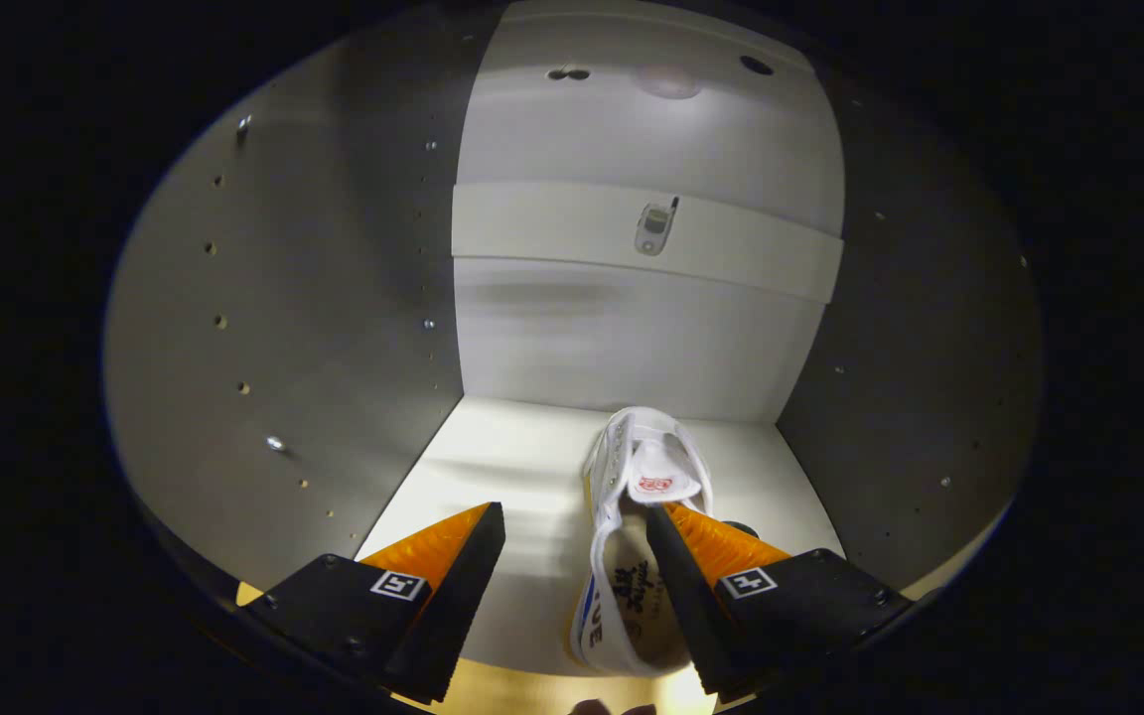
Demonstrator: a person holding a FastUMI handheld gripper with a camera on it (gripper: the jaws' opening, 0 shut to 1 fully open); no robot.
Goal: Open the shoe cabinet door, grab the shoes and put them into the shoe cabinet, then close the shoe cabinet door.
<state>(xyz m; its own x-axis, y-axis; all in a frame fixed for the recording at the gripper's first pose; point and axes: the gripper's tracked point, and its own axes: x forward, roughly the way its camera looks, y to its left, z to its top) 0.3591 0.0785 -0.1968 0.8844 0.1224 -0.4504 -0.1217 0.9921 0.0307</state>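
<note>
1. Fingers of the gripper point(572, 536) are spread wide, nothing clamped.
2. White shoe point(637, 556) is set on the shoe cabinet point(493, 467) floor, touching the right finger's inner side.

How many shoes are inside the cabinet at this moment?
1: a white shoe lies on the cabinet floor, beside the open gripper's right finger, toe toward the back wall. A second could be hidden behind that finger.

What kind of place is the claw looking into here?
Most likely the inside of a shoe cabinet: plain side panels with peg holes, a shelf, and a white shoe lying on it by the open claw.
</note>
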